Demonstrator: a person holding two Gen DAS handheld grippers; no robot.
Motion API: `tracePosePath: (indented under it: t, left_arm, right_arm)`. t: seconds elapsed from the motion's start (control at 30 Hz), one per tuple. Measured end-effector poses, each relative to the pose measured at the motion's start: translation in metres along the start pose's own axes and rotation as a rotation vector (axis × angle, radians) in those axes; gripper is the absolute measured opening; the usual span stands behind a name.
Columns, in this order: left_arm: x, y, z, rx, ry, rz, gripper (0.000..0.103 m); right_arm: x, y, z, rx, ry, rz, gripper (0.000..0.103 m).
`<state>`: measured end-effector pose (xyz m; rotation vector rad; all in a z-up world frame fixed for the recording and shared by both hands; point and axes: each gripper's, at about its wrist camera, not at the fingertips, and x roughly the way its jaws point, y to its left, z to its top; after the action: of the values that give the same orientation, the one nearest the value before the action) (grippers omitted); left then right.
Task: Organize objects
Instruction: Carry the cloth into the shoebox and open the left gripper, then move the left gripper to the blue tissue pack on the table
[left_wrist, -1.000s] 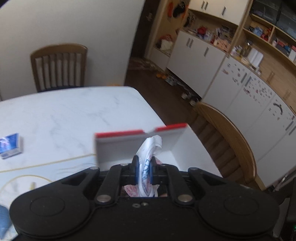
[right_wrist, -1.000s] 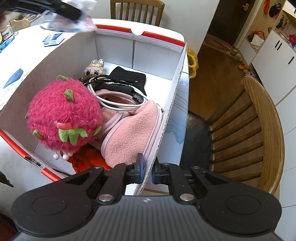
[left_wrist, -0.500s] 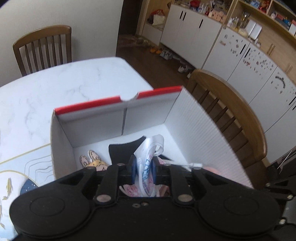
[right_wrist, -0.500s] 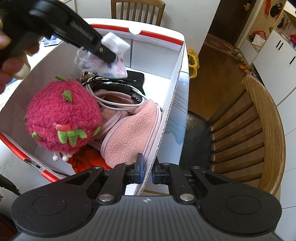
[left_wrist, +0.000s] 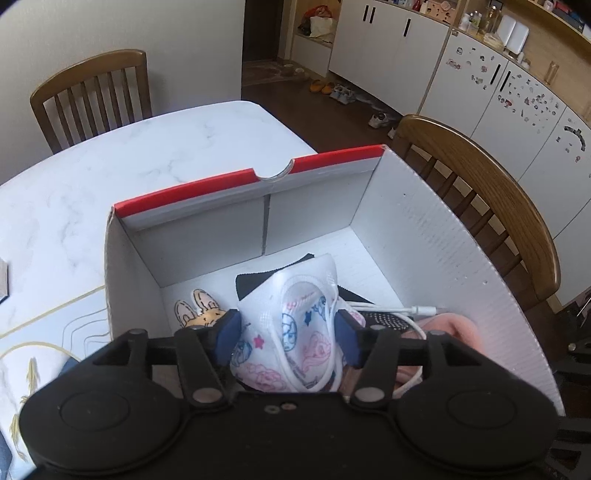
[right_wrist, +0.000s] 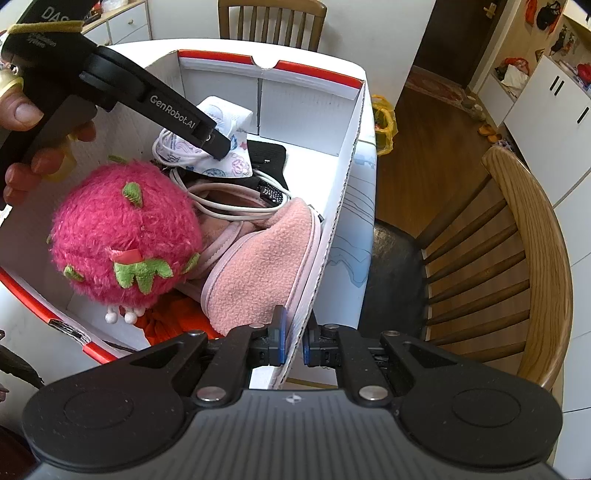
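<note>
My left gripper (left_wrist: 287, 334) hangs over the open white box (left_wrist: 436, 236), low in the middle of the left wrist view, and its jaws stand apart with the printed child's face mask (left_wrist: 295, 332) loose between them. In the right wrist view that same gripper (right_wrist: 218, 142) reaches in from the upper left of the frame, and the mask (right_wrist: 221, 147) lies across the white cable (right_wrist: 236, 210) and the black cloth (right_wrist: 269, 155) toward the far end of the box. I judge that the mask is let go here because this end has the only free room; the near end is filled by the pink plush fruit (right_wrist: 122, 236) and the pink fleece pouch (right_wrist: 258, 269).

My right gripper (right_wrist: 293, 336) sits at the bottom centre of its frame with its jaws clamped on the near right wall of the box (right_wrist: 332, 229). I hold it that way, I think, to keep the light corrugated box from sliding on the desk (left_wrist: 122, 162) while the other hand works inside.

A small bunny-eared doll (left_wrist: 201, 310) peeks out at lower left of the box floor, just beside the mask. The mask's ear loops hang near my left pads (left_wrist: 227, 332), so a snag when I lift away looks possible; a straight upward pull seems safest.
</note>
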<state>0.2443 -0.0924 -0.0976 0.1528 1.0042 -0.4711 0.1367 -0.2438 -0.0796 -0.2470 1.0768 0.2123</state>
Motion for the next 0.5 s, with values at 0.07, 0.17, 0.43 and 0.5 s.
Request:
tracePosePath:
  t: [0.07,0.17,0.43,0.5]
  left_arm:
    - [-0.003,-0.001,-0.001,0.006,-0.010,-0.004,0.059]
    - [-0.009,-0.002,-0.001,0.007,-0.023,-0.012,0.063]
    - [-0.033,0.003,0.001,-0.022,-0.074,-0.015,0.085]
    - [-0.040,0.008,0.001,-0.032,-0.088,-0.011,0.085]
  right_arm:
    - [0.001,0.000,0.000,0.003,0.001,0.000,0.009]
    - [0.001,0.000,0.001,0.005,0.002,-0.001,0.008]
    - [-0.001,0.001,0.000,0.010,-0.004,-0.010,0.008]
    - [-0.001,0.002,0.000,0.010,-0.005,-0.013,0.008]
